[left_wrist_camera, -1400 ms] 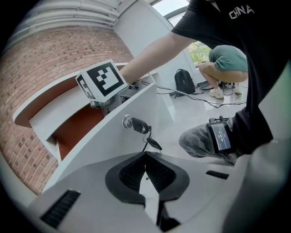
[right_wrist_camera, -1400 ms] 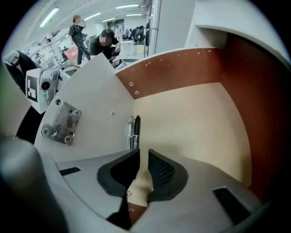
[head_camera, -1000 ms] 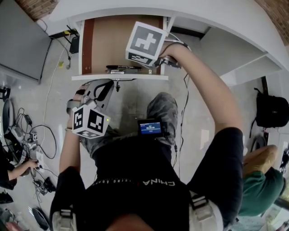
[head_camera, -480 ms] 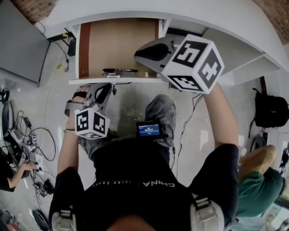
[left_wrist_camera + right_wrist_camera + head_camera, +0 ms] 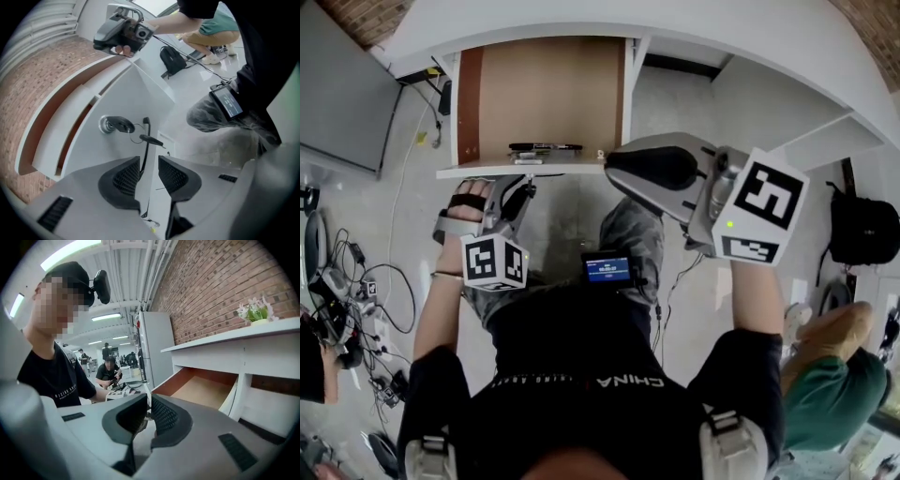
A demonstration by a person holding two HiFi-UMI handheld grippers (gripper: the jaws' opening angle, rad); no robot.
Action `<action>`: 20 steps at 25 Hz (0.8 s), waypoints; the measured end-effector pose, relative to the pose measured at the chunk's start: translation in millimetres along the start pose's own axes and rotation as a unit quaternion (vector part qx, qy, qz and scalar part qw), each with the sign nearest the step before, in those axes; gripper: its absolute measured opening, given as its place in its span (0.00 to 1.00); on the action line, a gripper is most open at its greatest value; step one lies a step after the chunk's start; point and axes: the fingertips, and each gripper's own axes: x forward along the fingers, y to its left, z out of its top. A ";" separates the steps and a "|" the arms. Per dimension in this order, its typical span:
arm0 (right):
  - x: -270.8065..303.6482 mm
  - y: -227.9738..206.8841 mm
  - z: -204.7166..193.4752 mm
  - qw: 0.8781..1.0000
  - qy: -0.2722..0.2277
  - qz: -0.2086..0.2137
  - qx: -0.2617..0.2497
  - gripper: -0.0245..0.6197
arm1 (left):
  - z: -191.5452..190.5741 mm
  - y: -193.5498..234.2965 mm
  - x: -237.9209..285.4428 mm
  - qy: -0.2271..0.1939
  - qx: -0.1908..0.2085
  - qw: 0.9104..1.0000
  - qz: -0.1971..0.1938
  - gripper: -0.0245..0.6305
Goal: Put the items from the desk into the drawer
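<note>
The white drawer (image 5: 469,94) (image 5: 206,390) stands pulled out under the desk top (image 5: 694,33). On its brown bottom, near the front, lies a black pen (image 5: 546,147) with a small pale item (image 5: 600,154) beside it. My left gripper (image 5: 520,189) (image 5: 149,164) is at the drawer front (image 5: 487,172) (image 5: 89,145), jaws closed on its lower edge, just below the lock with its key (image 5: 116,124). My right gripper (image 5: 617,166) (image 5: 149,414) hovers outside the drawer's front right corner, shut and empty.
A potted plant (image 5: 255,312) stands on the desk top. A grey cabinet (image 5: 337,84) and floor cables (image 5: 356,281) are at the left. A black backpack (image 5: 862,230) and a crouching person in green (image 5: 834,384) are at the right. A small screen (image 5: 609,270) hangs at my waist.
My right gripper has drawn back out of the drawer, toward me and to the right. The left gripper has stayed at the drawer front.
</note>
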 end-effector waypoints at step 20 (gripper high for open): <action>17.1 6.9 -42.8 0.999 0.004 -0.044 0.011 0.08 | 11.4 40.4 -9.7 -0.002 -0.044 0.999 -0.014 0.11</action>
